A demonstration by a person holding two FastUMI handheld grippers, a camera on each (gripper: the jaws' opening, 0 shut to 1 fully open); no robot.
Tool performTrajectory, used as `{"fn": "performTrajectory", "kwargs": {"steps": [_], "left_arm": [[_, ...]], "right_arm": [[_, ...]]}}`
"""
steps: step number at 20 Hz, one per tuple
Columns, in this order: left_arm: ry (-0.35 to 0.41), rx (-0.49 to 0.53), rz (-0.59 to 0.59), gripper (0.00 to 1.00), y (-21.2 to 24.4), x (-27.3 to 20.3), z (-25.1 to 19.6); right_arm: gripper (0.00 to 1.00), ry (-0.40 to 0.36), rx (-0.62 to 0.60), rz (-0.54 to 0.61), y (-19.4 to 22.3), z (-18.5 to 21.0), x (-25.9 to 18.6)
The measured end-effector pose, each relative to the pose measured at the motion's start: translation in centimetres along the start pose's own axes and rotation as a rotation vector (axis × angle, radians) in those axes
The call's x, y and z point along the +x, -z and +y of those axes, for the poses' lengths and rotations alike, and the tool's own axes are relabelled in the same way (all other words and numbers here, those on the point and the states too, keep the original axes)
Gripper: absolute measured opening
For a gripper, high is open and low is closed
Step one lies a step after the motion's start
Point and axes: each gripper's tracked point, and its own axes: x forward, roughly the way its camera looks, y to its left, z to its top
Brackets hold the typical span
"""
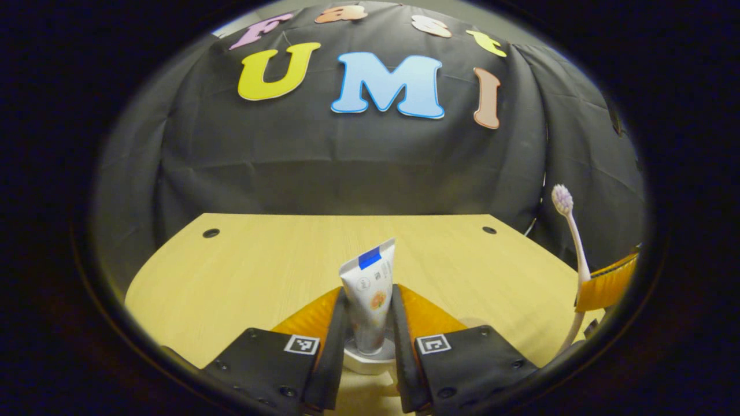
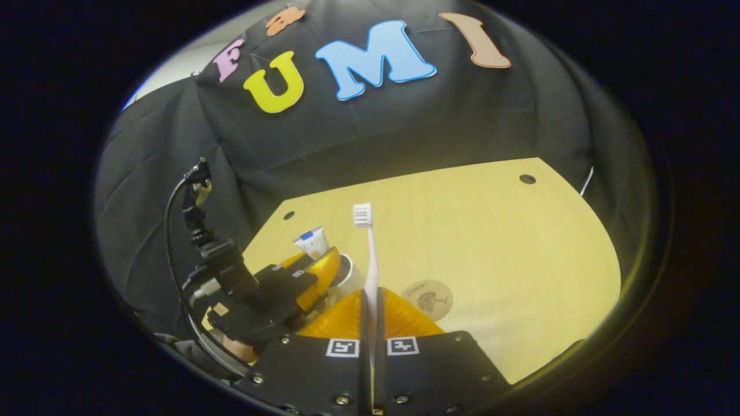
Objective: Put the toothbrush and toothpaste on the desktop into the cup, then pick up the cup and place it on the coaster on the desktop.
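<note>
The toothpaste tube (image 1: 370,300), soft & light, is pinched mid-body by the left gripper (image 1: 370,338) right over the white cup (image 1: 370,359); a firmer squeeze would prob. dent it. The toothbrush (image 2: 370,260), stiff, thin & slippery, is nipped low on its handle by the right gripper (image 2: 370,323), upright above the desktop (image 2: 520,271) near the round coaster (image 2: 428,299). Counted: 1 tube, 1 brush, 1 cup, 1 coaster.

coaster (image 2: 428,300) on desktop (image 2: 509,260), right of cup (image 2: 344,269)

Your booth lighting dim, warm; desktop (image 1: 260,271) brightest, evenly lit, soft glare-free sheen. Black cloth wall (image 1: 324,150) swallows light. Faint soft shadows near your grippers. Strong fisheye bending at edges, rim slightly blurred; centre sharp.
</note>
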Motion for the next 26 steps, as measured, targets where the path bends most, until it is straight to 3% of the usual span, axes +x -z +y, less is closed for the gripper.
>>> {"fn": "performTrajectory", "kwargs": {"steps": [3, 8, 10, 14, 18, 19, 20, 23, 24, 26], "left_arm": [[0.004, 0.005, 0.006, 0.45, 0.0, -0.5, 0.2], [0.013, -0.009, 0.012, 0.76, -1.0, -3.1, 1.1], [0.012, -0.012, 0.021, 0.72, -1.2, -4.5, 1.7], [0.025, -0.011, 0.047, 0.88, -1.0, -6.8, 2.4], [0.04, -0.031, 0.084, 0.84, -0.1, -8.2, 2.7], [0.041, -0.038, 0.094, 0.92, 0.2, -8.5, 2.8], [0.042, -0.045, 0.102, 0.84, 0.5, -8.6, 2.9], [0.052, -0.065, 0.126, 0.84, 1.3, -9.0, 2.8], [0.051, -0.069, 0.133, 0.92, 1.6, -9.0, 2.9], [0.055, -0.079, 0.144, 0.92, 2.0, -9.3, 2.8]], "right_arm": [[0.03, -0.015, -0.004, -0.041, -1.9, 0.7, 1.1], [0.03, -0.079, 0.03, -0.109, -4.5, 2.6, 4.0], [0.03, -0.102, 0.052, -0.143, -5.4, 3.4, 5.1], [0.03, -0.119, 0.102, -0.202, -7.1, 4.4, 7.2], [0.03, -0.104, 0.12, -0.232, -7.6, 4.6, 9.6], [0.03, -0.096, 0.117, -0.229, -7.4, 4.6, 10.2], [0.03, -0.09, 0.114, -0.233, -7.2, 4.6, 10.6], [0.03, -0.064, 0.096, -0.228, -6.3, 4.5, 12.0], [0.03, -0.059, 0.097, -0.219, -5.9, 4.4, 12.5], [0.03, -0.053, 0.104, -0.196, -4.9, 4.5, 13.0]]}}
